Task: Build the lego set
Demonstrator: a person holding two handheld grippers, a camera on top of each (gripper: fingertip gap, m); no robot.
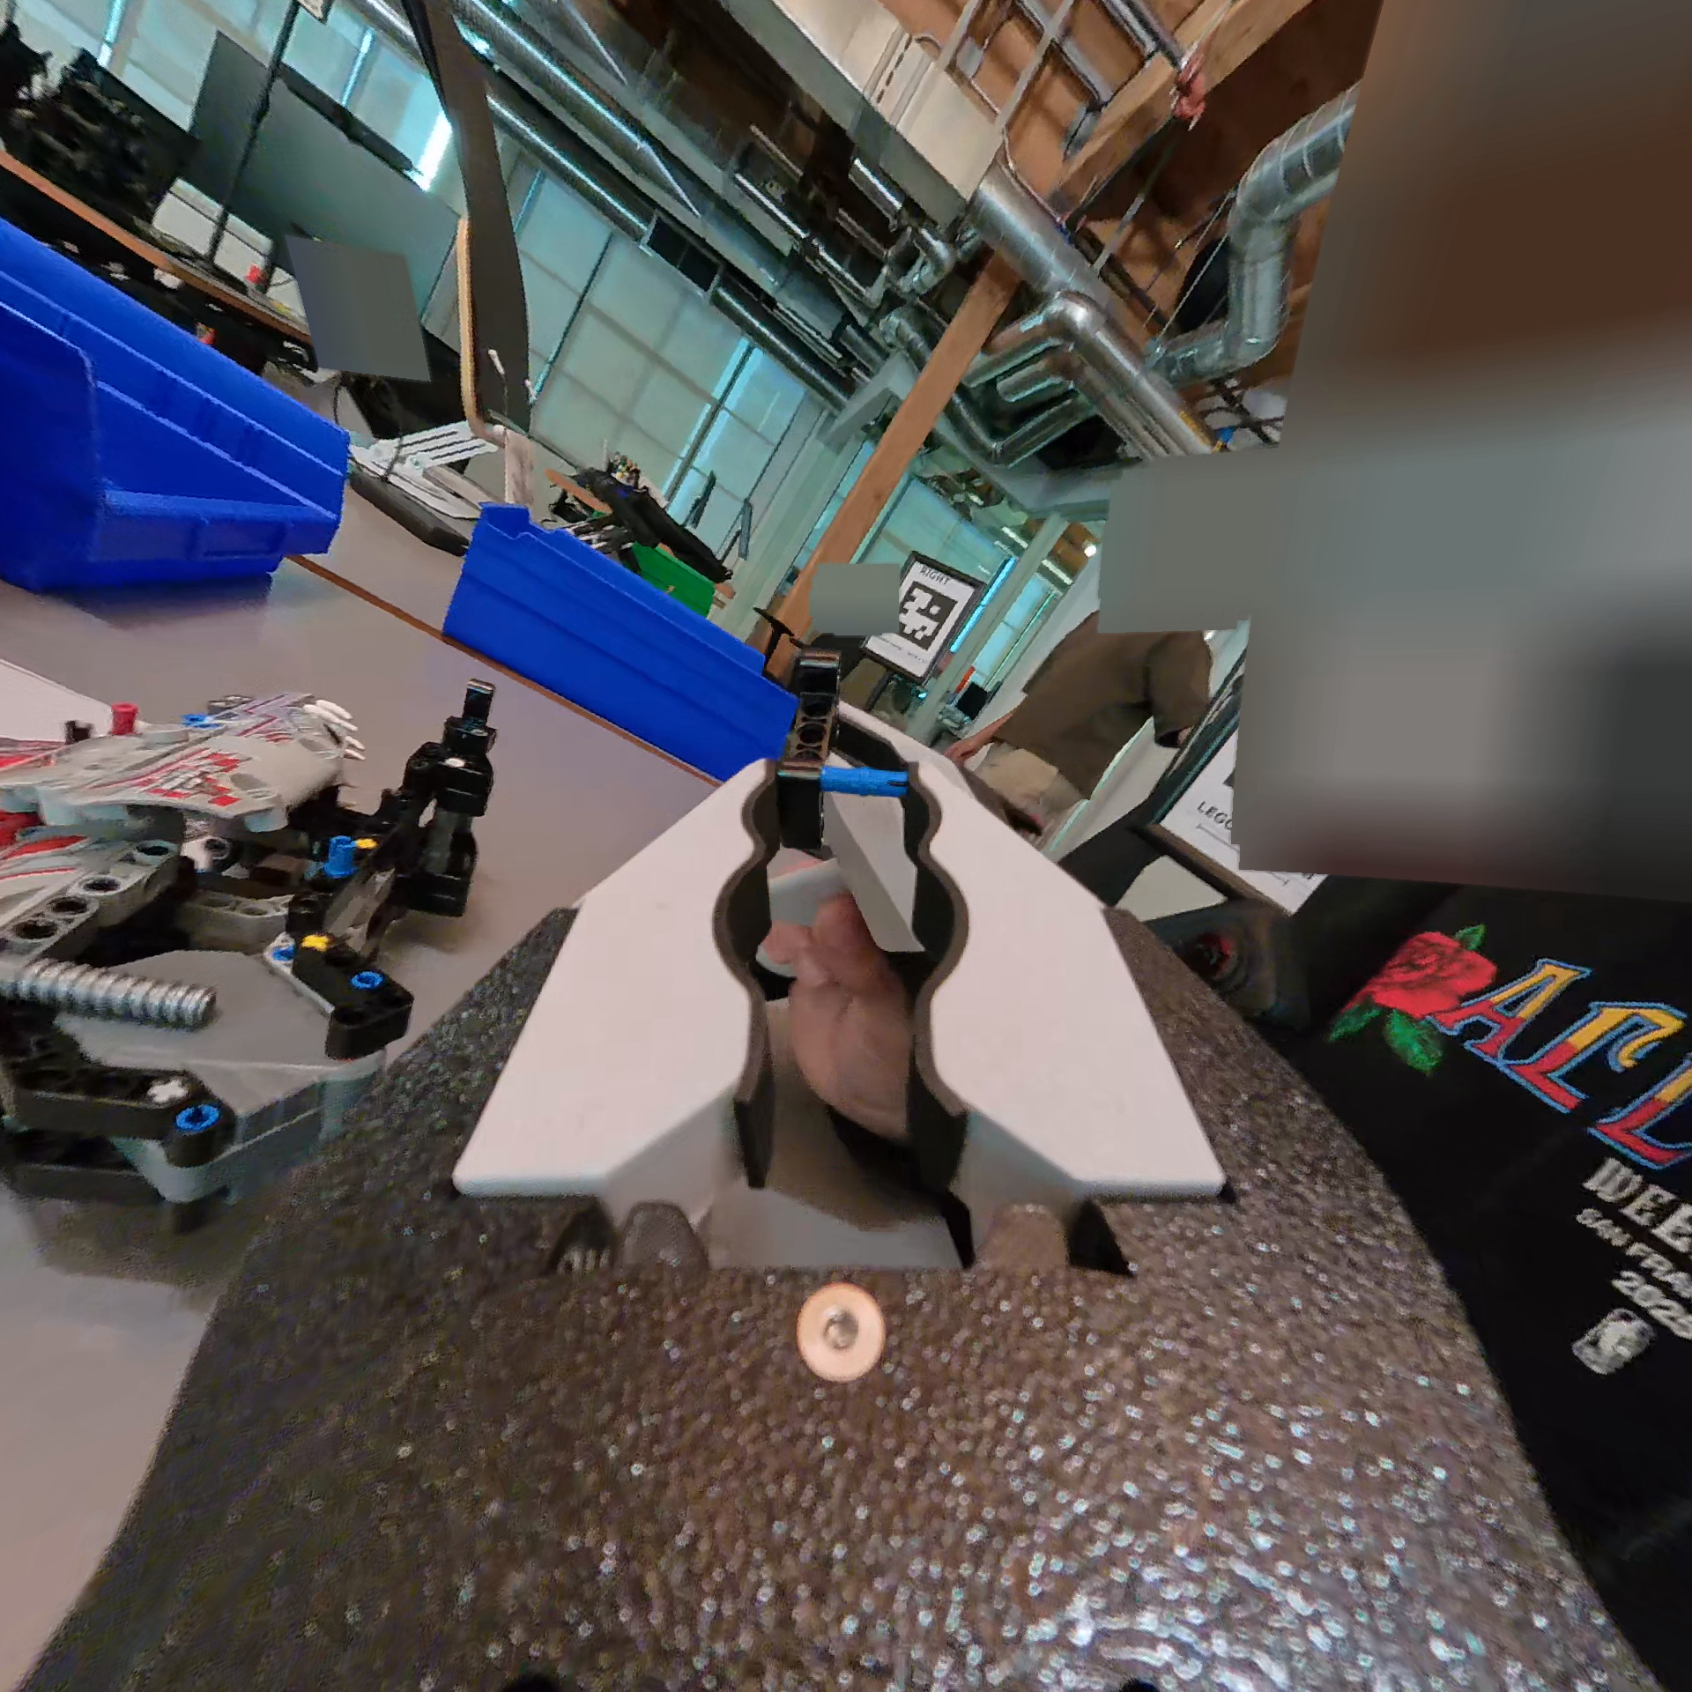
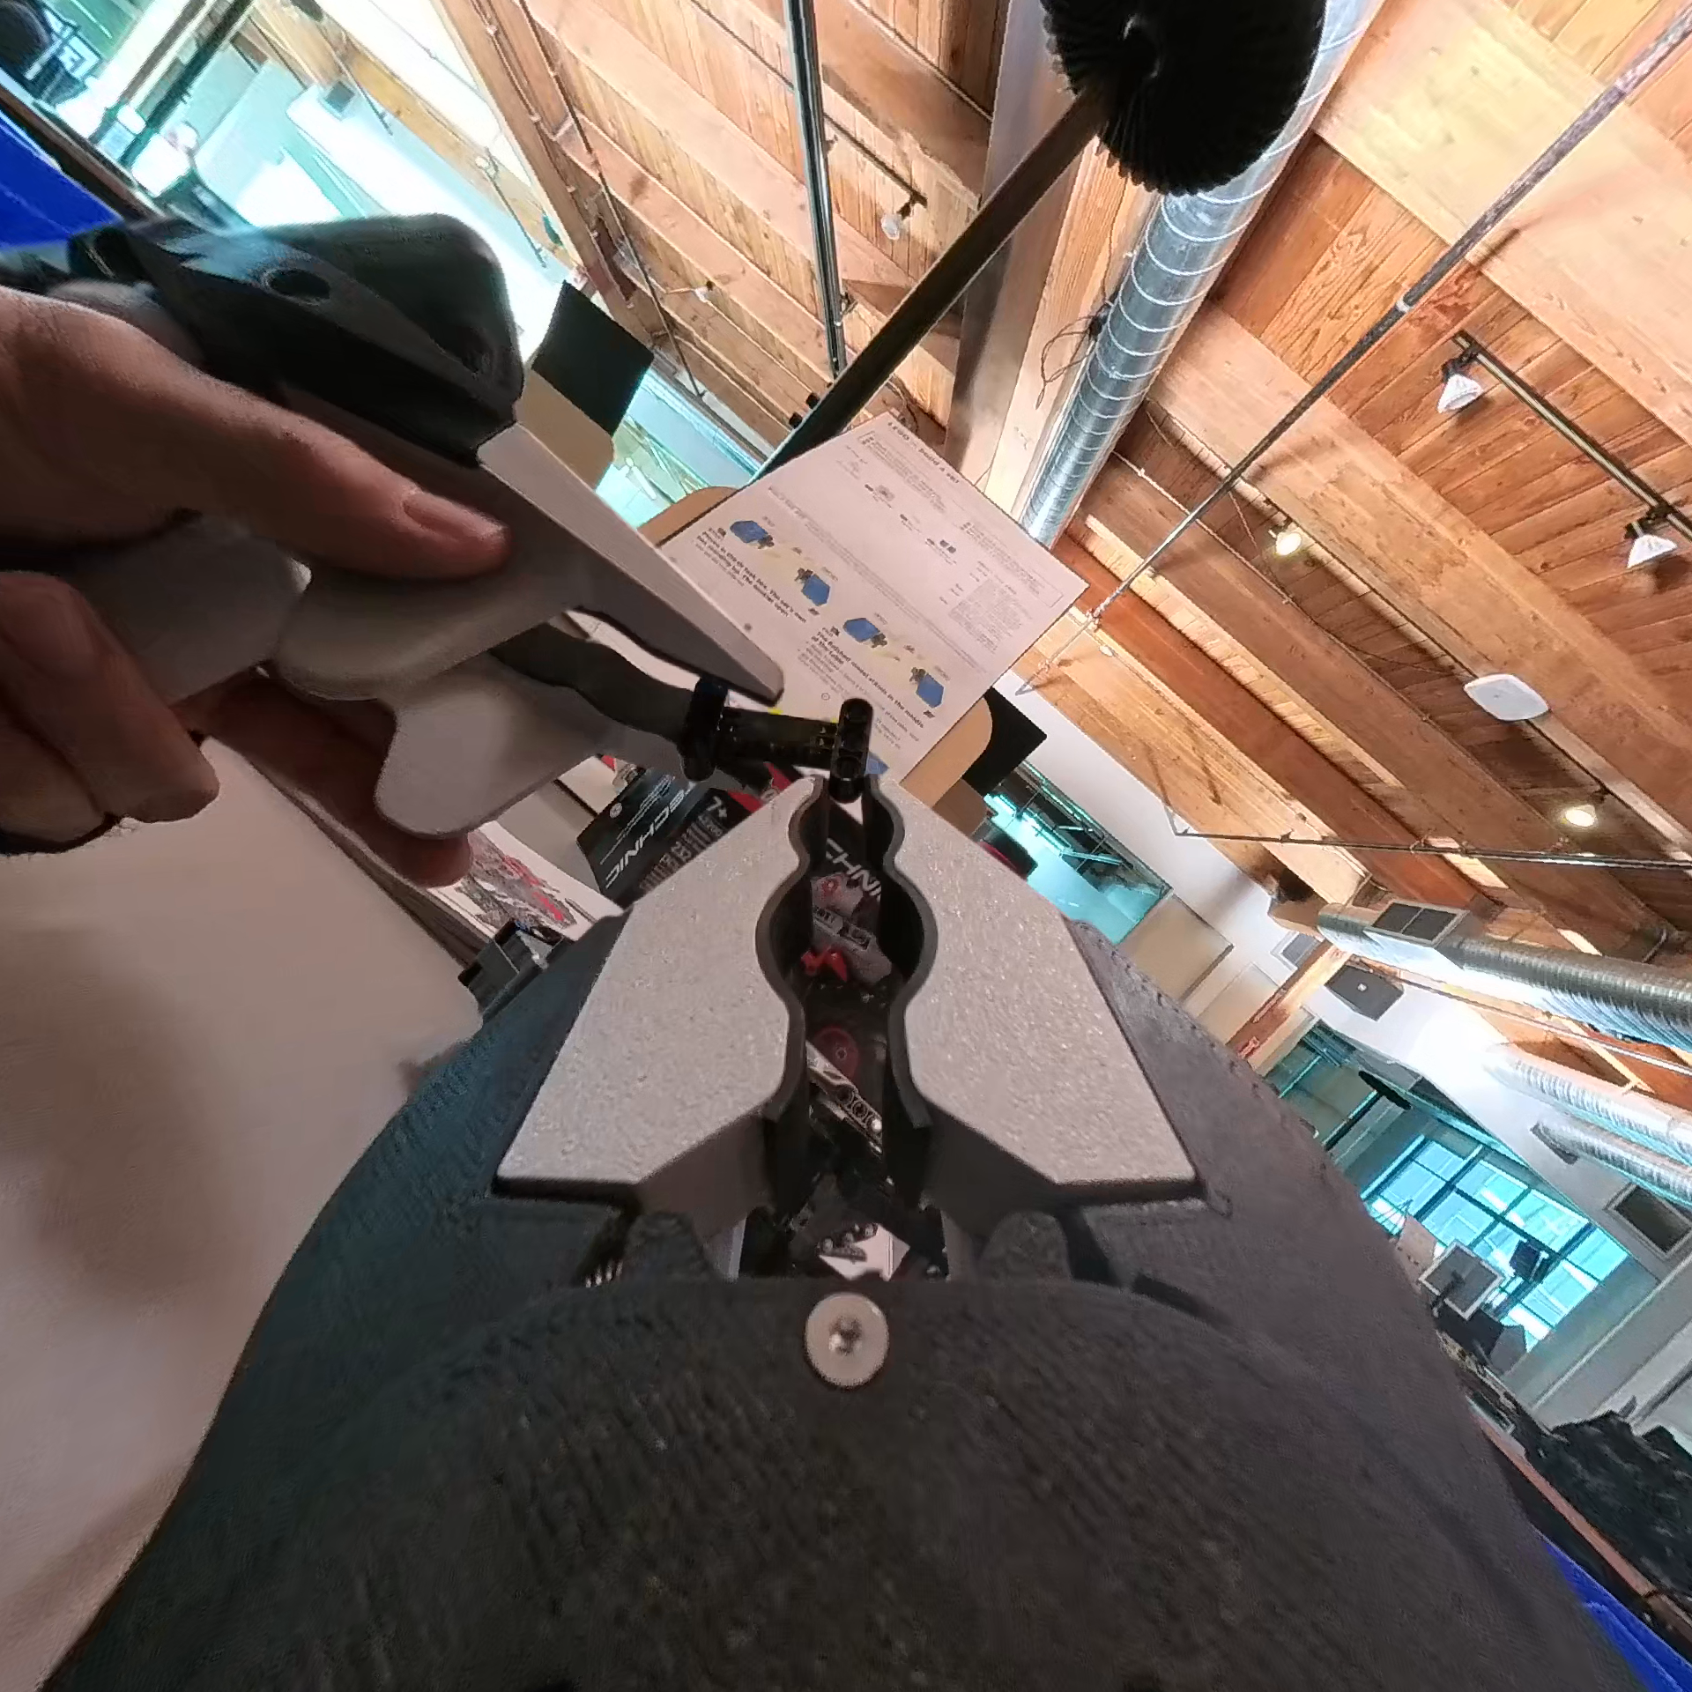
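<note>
My left gripper (image 1: 838, 778) is shut at its tips on a black beam (image 1: 810, 742) that stands upright, with a blue pin (image 1: 865, 780) sticking out of it to the right. It is raised off the table. My right gripper (image 2: 847, 797) is shut on a thin black beam with holes (image 2: 853, 737), held up in the air. In the right wrist view the left gripper (image 2: 732, 714) comes in from the left with its black piece (image 2: 742, 728) touching the right one's beam. A right gripper finger (image 1: 879, 870) shows behind the left fingers.
A partly built grey, red and black model (image 1: 183, 870) lies on the grey table (image 1: 568, 732) at the left, with a metal spring (image 1: 110, 993). Two blue bins (image 1: 165, 439) (image 1: 604, 623) stand behind. An instruction sheet (image 2: 879, 586) and a black box (image 2: 659, 842) lie beyond. A hand (image 2: 183, 476) holds the left gripper. Both grippers' tips are close together, under 4 cm apart.
</note>
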